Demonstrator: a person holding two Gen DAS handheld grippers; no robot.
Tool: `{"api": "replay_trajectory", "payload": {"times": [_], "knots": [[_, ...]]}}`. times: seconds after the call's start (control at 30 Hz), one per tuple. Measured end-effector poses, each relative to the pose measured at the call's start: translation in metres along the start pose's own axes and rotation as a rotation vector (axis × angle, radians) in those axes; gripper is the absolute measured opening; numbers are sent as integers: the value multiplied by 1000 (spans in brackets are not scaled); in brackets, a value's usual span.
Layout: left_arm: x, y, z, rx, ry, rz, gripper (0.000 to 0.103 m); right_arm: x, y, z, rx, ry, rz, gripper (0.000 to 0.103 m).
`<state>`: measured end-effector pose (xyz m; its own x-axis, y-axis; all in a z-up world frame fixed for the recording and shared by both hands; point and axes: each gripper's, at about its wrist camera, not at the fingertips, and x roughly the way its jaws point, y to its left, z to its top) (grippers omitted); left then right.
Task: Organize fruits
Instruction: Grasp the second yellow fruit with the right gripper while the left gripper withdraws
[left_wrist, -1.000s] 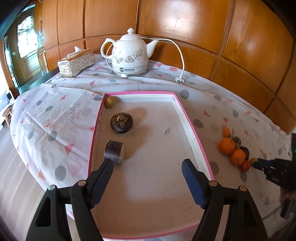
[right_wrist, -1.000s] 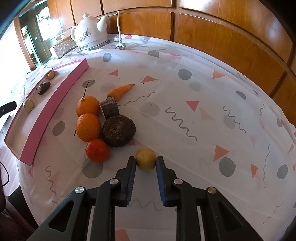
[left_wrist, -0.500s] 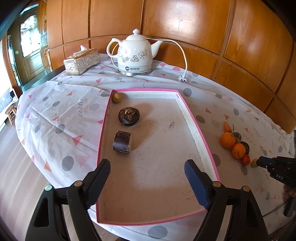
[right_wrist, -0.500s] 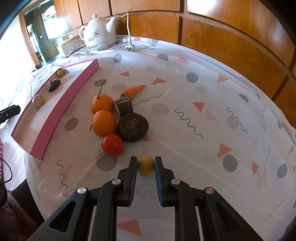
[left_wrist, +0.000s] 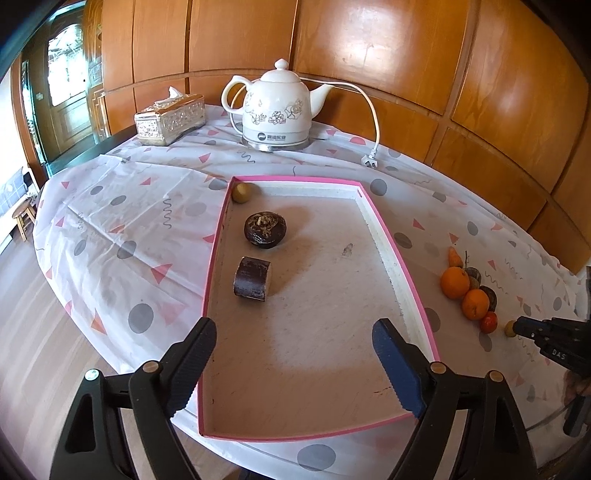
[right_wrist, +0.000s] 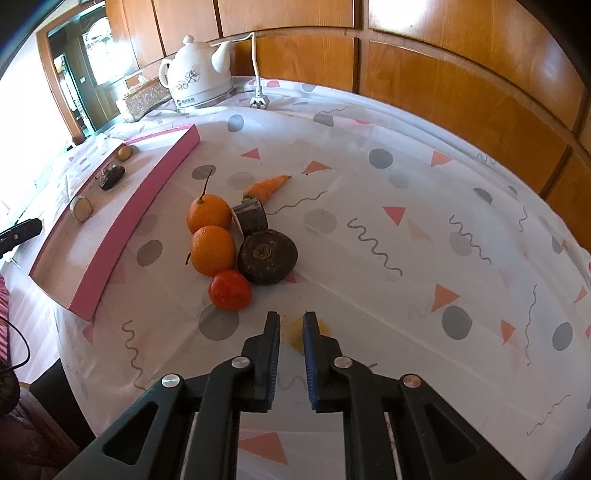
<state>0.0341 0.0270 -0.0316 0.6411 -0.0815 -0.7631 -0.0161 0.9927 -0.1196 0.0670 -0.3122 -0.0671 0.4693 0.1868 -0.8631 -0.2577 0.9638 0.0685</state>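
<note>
Yellow fruit (right_wrist: 295, 334) pinched in right tool (right_wrist: 291, 325); left tool (left_wrist: 295, 363) spread; "DAS" on right tool.

Left gripper (left_wrist: 293, 363) spread, above pink tray (left_wrist: 399, 254)

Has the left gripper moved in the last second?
Yes. The left gripper has pulled back from the pink tray: the dark cut piece that sat right by its left finger now lies well ahead of its open jaws.
</note>
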Motion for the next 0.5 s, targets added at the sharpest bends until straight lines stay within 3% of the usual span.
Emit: {"api": "replay_trajectory", "payload": {"times": [0.07, 0.17, 0.5], "knots": [[1, -1, 0, 5, 6, -2, 87, 2, -2, 0, 6, 4, -13, 14], [2, -2, -1, 5, 10, -3, 87, 2, -3, 2, 12, -7, -4, 29], [3, -6, -2, 11, 18, -7, 87, 5, -1, 5, -20, -10, -38, 35]]}}
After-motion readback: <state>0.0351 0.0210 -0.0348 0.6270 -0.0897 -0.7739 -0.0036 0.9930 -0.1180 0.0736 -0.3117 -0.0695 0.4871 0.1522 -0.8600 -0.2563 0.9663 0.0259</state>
